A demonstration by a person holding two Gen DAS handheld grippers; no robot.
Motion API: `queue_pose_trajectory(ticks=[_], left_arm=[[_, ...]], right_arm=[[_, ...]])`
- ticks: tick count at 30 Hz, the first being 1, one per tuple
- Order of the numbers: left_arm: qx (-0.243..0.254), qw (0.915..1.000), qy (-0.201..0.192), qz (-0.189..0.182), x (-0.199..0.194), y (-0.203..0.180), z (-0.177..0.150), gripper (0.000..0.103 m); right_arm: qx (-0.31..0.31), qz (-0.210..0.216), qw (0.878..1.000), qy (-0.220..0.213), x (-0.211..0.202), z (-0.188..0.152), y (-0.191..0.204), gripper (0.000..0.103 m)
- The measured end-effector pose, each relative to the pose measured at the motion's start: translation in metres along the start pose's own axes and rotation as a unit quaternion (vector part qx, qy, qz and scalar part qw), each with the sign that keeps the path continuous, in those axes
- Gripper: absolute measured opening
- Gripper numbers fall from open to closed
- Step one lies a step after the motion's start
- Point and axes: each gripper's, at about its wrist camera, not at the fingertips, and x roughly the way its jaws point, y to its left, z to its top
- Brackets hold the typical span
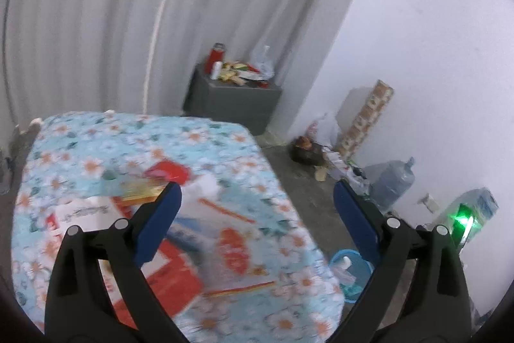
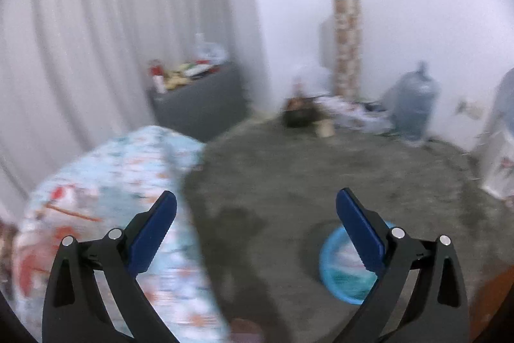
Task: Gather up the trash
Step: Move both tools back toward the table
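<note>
Our left tool (image 1: pixel 257 208) hangs wide with nothing between its blue pads, and our right tool (image 2: pixel 257 214) is just as wide and just as empty. Below the left one lies the tabletop (image 1: pixel 64 150) in its flowered cloth, with the trash scattered over it: a red packet (image 1: pixel 168 171) near eleven o'clock from the tool, white paper (image 1: pixel 93 211) at nine, and red-and-white wrappers (image 1: pixel 180 282) at seven. The blue basket (image 1: pixel 350 275) sits on the floor at about four o'clock, just off the tabletop's corner, already holding some scraps. Both views are smeared, so we judge the main risk is a mistimed grab: closing while the picture is this blurred could pinch the cloth instead of a wrapper and drag it, spilling everything. Thin, flat paper may also slip out of the pads.
</note>
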Motion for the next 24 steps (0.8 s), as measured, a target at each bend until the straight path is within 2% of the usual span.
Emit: queue_pose_trajectory(ticks=[5,7,9,14,17,20,22,24], left_arm=[[-0.023,0.9996,0.011,0.013,-0.006,0.037,-0.011,0.091],[-0.035,0.9991,0.015,0.016,-0.005,0.047,-0.02,0.091],[-0.039,0.999,0.012,0.018,-0.005,0.056,-0.024,0.091],[-0.031,0.9985,0.02,0.04,0.004,0.077,-0.025,0.091],[-0.001,0.9975,0.035,0.061,0.014,0.086,-0.021,0.091],[0.007,0.9945,0.066,0.08,0.03,0.098,-0.014,0.091],[-0.007,0.9933,0.085,0.078,0.041,0.111,-0.009,0.091],[-0.001,0.993,0.094,0.072,0.049,0.119,-0.004,0.087]], right_arm=[[0.02,0.117,0.992,0.048,0.009,-0.001,0.027,0.097],[0.028,0.165,0.982,0.084,0.02,-0.006,0.038,0.097],[0.027,0.193,0.974,0.115,0.031,-0.011,0.052,0.097],[0.023,0.23,0.959,0.165,0.051,-0.028,0.079,0.097],[0.022,0.248,0.951,0.184,0.061,-0.028,0.093,0.097],[0.027,0.281,0.937,0.205,0.073,-0.022,0.11,0.097],[0.025,0.298,0.929,0.216,0.081,-0.015,0.125,0.097],[0.012,0.314,0.922,0.226,0.091,-0.004,0.145,0.096]])
